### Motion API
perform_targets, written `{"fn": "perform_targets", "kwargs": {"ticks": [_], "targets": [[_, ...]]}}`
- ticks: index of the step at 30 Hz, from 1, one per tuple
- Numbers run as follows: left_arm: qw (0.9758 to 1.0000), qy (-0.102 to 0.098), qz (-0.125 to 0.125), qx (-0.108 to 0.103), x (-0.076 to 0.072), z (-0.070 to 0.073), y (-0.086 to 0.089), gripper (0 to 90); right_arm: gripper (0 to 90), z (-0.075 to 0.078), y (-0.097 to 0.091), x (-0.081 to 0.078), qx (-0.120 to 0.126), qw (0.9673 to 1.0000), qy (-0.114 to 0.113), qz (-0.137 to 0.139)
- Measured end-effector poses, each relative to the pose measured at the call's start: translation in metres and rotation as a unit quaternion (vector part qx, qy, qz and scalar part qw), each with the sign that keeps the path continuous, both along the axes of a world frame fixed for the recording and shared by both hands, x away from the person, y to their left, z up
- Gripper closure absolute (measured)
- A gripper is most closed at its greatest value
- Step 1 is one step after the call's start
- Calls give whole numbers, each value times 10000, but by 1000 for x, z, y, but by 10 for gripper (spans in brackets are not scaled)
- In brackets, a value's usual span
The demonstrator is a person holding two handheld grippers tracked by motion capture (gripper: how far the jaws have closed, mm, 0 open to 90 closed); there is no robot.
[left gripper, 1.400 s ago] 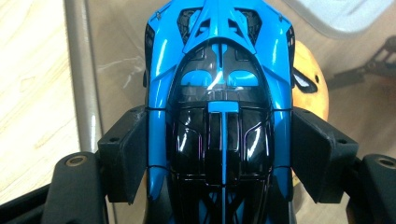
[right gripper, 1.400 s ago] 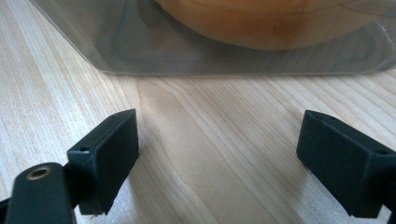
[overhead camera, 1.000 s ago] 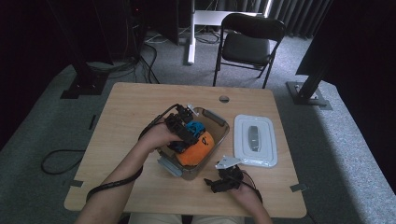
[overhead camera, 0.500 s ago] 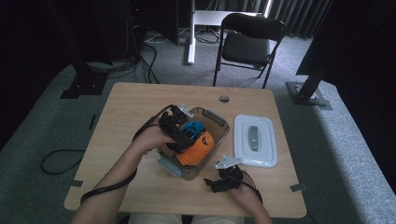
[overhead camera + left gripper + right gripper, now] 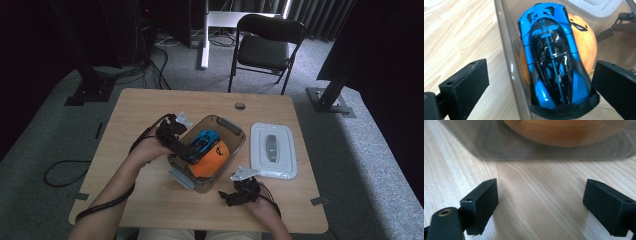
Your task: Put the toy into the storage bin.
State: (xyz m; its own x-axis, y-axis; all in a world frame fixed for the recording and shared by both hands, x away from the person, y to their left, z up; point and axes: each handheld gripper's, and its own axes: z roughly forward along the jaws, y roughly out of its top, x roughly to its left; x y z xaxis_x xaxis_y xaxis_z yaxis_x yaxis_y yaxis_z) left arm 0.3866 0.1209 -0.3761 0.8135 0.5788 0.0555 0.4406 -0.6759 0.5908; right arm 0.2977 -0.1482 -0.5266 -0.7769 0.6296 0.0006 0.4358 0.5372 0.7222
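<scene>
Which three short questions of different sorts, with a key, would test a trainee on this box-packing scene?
1. True or false: the left gripper is clamped on the blue toy car.
2. Where does the white lid lie? A in the clear box; B on the table beside it; C on the chair.
3. What orange thing lies under the car?

Key: 1 false, its jaws stand open; 2 B; 3 the orange plush toy.
</scene>
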Motion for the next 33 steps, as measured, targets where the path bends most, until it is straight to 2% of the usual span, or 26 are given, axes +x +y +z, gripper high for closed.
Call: {"fn": "perform_targets", "kwargs": {"ticks": [3, 5, 10, 14, 15, 20, 21, 24, 25, 30, 33], "targets": [[10000, -2, 48, -21, 0, -2, 7, 21, 125, 0, 0, 0, -3, 10000, -2, -1], [9999, 10, 113, -111, 0, -4, 15, 21, 125, 0, 0, 0, -3, 10000, -4, -6], [9996, -42, 234, -119, 0, -8, 25, 21, 125, 0, 0, 0, 1, 10000, -2, -9], [9992, -79, 339, -212, 1, -11, 39, 21, 125, 0, 0, -1, -11, 10000, -9, -2], [9987, -68, 437, -270, 2, -13, 46, 21, 125, 0, 0, -1, -15, 10000, -16, -1], [9979, -81, 553, -335, 4, -17, 61, 21, 125, 0, 0, -1, -31, 10000, -53, -12], [9970, 20, 600, -488, 5, -19, 69, 21, 125, 1, 0, -1, -18, 10000, -46, -19], [9964, 27, 596, -600, 4, -20, 72, 21, 125, 1, -1, 0, -7, 10000, -41, -18], [9954, 48, 616, -736, 4, -20, 75, 21, 125, 1, -1, 0, -6, 10000, -37, -27], [9952, 14, 666, -718, 4, -20, 80, 21, 125, 0, 0, 1, -32, 10000, -6, -17], [9953, -61, 738, -630, 5, -21, 86, 21, 125, 1, 0, 1, -15, 10000, -15, -18]]}}
